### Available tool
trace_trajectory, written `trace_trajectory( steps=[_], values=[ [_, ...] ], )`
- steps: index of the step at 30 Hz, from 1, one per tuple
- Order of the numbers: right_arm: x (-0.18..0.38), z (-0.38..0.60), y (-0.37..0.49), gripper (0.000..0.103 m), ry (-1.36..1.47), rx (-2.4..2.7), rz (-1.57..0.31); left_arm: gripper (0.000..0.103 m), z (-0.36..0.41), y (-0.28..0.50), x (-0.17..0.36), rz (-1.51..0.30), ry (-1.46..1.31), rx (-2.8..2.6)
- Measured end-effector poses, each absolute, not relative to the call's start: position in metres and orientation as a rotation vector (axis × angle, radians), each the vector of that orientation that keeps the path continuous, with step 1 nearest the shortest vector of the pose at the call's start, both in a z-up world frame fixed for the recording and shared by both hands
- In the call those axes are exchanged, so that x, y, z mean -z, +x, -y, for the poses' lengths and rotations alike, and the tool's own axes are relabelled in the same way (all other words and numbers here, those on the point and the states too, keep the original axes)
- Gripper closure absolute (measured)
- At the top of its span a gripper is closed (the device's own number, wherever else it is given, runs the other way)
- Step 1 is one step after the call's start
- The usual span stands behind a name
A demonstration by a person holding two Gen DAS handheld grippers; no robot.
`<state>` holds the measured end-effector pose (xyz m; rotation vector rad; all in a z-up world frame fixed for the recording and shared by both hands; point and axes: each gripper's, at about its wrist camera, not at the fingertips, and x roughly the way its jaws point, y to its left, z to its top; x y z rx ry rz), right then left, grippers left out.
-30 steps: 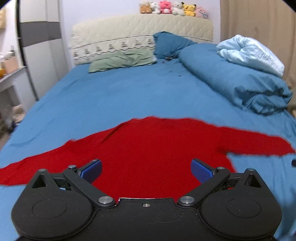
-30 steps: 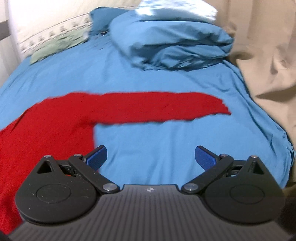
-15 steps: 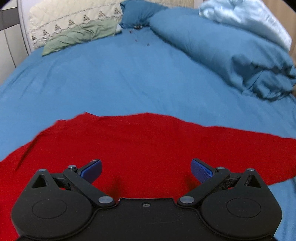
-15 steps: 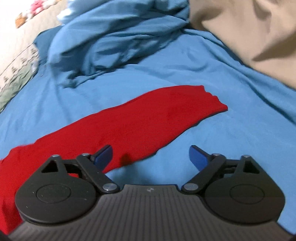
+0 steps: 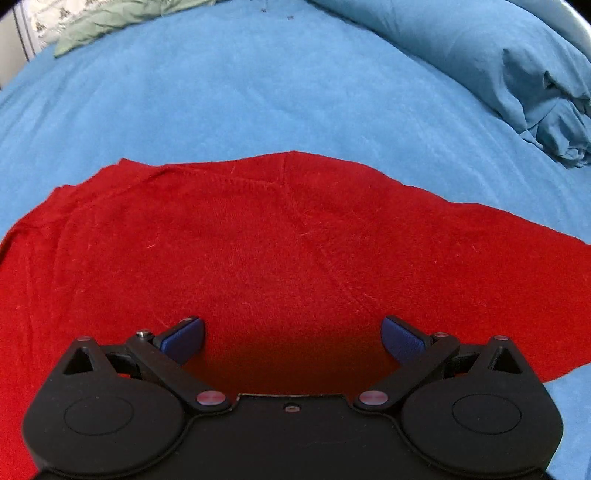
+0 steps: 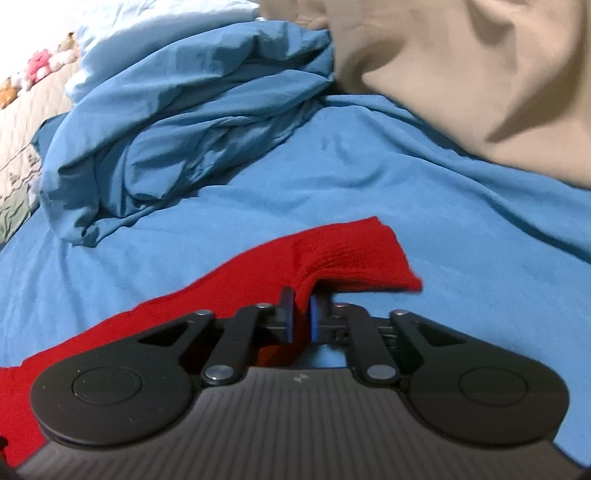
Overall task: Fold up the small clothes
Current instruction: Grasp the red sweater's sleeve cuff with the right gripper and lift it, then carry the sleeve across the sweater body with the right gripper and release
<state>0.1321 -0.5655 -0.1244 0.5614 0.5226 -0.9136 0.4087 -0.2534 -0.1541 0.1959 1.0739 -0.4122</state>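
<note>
A red long-sleeved sweater (image 5: 280, 251) lies flat on the blue bed sheet (image 5: 258, 92). My left gripper (image 5: 291, 338) is open and hovers low over the sweater's body, with its blue pads spread wide. In the right wrist view, my right gripper (image 6: 303, 314) is shut on the sweater's right sleeve (image 6: 354, 258) near the cuff. The cloth bunches up between the pads. The rest of the sleeve trails off to the lower left.
A rumpled blue duvet (image 6: 177, 136) is piled at the back right of the bed, also in the left wrist view (image 5: 517, 66). A beige curtain (image 6: 480, 74) hangs at the right edge. A green pillow (image 5: 110, 18) lies at the head.
My right gripper moved forward to the sleeve cuff and closed on it. My left gripper came lower and closer over the sweater's body and stayed open.
</note>
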Motion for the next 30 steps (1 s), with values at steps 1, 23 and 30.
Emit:
trace_trajectory(
  steps=[1, 23, 30],
  values=[
    [0.121, 0.564, 0.136, 0.081, 0.551, 0.905, -0.526, 0.000, 0.251, 0.410, 0.153, -1.081, 0.192, 0.423],
    [0.045, 0.176, 0.363, 0.081, 0.345, -0.176, -0.489, 0.000, -0.031, 0.366, 0.071, -0.775, 0.207, 0.077],
    [0.142, 0.097, 0.367, 0.077, 0.184, -0.214, -0.671, 0.000, -0.068, 0.362, 0.087, -0.851, 0.148, 0.075]
  ],
)
